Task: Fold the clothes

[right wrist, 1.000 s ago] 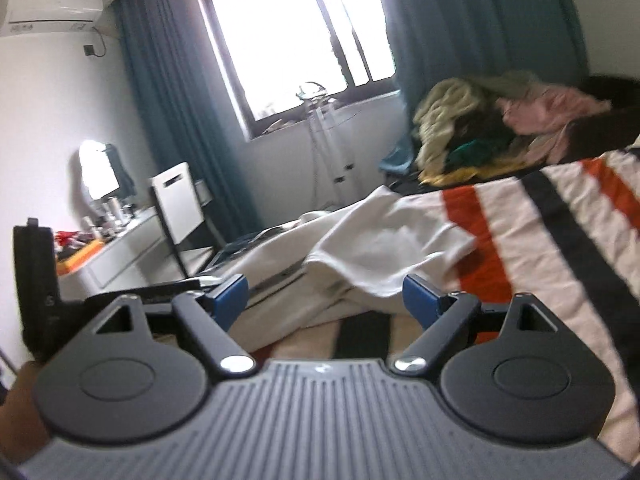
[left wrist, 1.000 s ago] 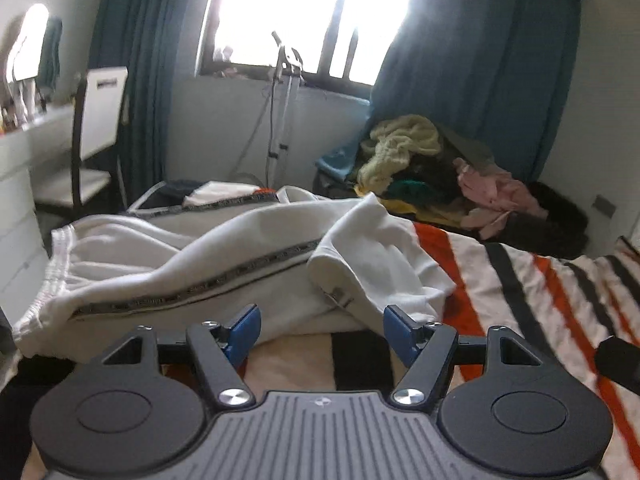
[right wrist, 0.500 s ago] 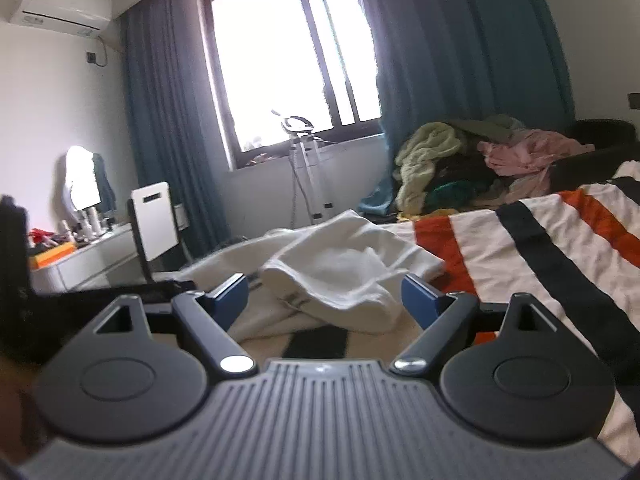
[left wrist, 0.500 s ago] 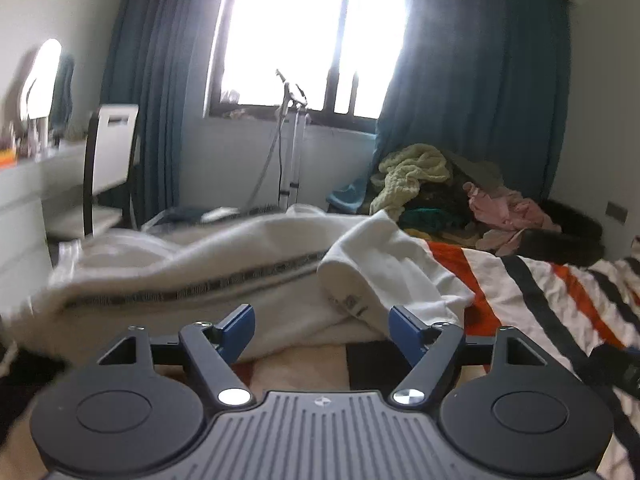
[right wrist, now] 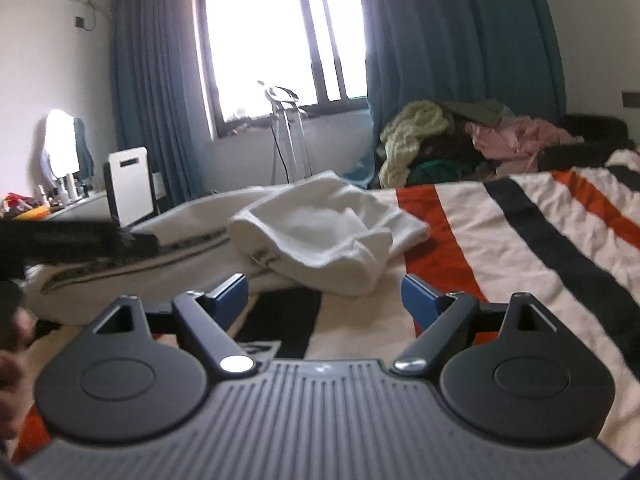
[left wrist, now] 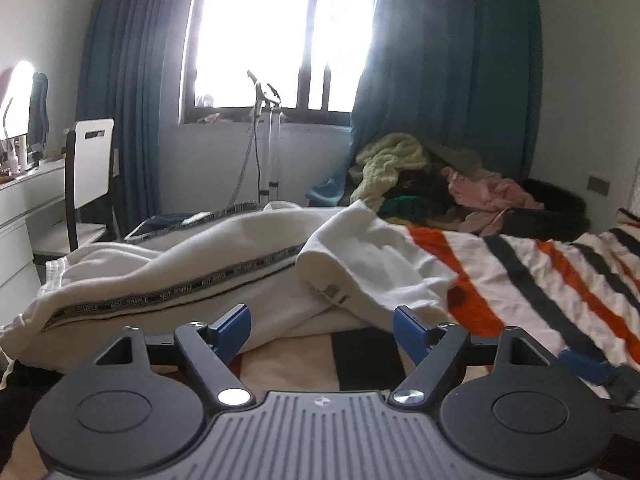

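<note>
**Both tongs wide over a half-folded white garment**

You hold the left gripper (left wrist: 322,330) low over the striped bedspread (left wrist: 532,276), its blue pads spread wide with nothing between them; its jaws have just been opening further. The white garment (left wrist: 224,268), the task's thing, lies directly ahead of those pads and runs off to their left, one end doubled back into a rounded fold just ahead of the right pad. That fold suggests a first turn is made and the free edge nearest you is the likely next hold.

Your right gripper (right wrist: 325,296) is equally wide and empty, the same fold sitting just beyond its pads, slightly left of centre.

The cloth looks thick, soft and fleecy, with a dark lettered tape (left wrist: 176,294) along one seam and a ribbed hem at the far left. It will slump rather than crease. A heap of unsorted clothes (left wrist: 436,184) waits well beyond, to the right.
</note>
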Available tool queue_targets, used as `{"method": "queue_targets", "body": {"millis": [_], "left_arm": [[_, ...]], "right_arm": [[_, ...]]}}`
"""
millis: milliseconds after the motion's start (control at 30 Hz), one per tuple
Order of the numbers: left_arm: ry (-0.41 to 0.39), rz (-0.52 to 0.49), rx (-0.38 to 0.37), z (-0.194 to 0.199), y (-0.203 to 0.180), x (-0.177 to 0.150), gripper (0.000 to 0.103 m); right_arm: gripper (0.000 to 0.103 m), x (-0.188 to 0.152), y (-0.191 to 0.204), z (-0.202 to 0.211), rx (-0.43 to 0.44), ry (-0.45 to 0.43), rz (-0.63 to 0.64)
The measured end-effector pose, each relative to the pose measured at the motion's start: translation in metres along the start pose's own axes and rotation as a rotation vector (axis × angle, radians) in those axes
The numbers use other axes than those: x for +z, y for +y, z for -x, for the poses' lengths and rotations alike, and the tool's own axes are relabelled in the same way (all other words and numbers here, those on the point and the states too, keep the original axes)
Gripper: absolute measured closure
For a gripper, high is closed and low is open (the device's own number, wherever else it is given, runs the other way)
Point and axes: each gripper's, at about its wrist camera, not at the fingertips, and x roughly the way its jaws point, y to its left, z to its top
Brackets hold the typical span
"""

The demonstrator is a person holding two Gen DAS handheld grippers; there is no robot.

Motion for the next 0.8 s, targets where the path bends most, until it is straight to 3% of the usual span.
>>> {"method": "queue_targets", "body": {"millis": [133,333,467,600,800], "left_arm": [[-0.018,0.03,-0.025,0.017,0.009,0.0,0.021],[-0.001,0.107,-0.066,0.034,0.025,-0.008,0.021],[-0.02,0.12,-0.085,0.037,0.032,-0.008,0.02],[0.005,0.147,-0.092,0.034,0.042,-0.012,0.02],[0.052,0.227,-0.083,0.015,0.059,-0.02,0.02]], "right_arm": [[0.017,-0.002,-0.007,-0.004,-0.007,0.028,-0.061],[0.018,0.004,-0.013,-0.02,0.06,0.089,-0.083],[0.018,0.012,-0.004,-0.045,0.054,0.159,-0.044],[0.018,0.027,0.013,-0.073,0.1,0.167,0.026],[0.018,0.053,0.044,-0.149,0.084,0.193,0.036]]}}
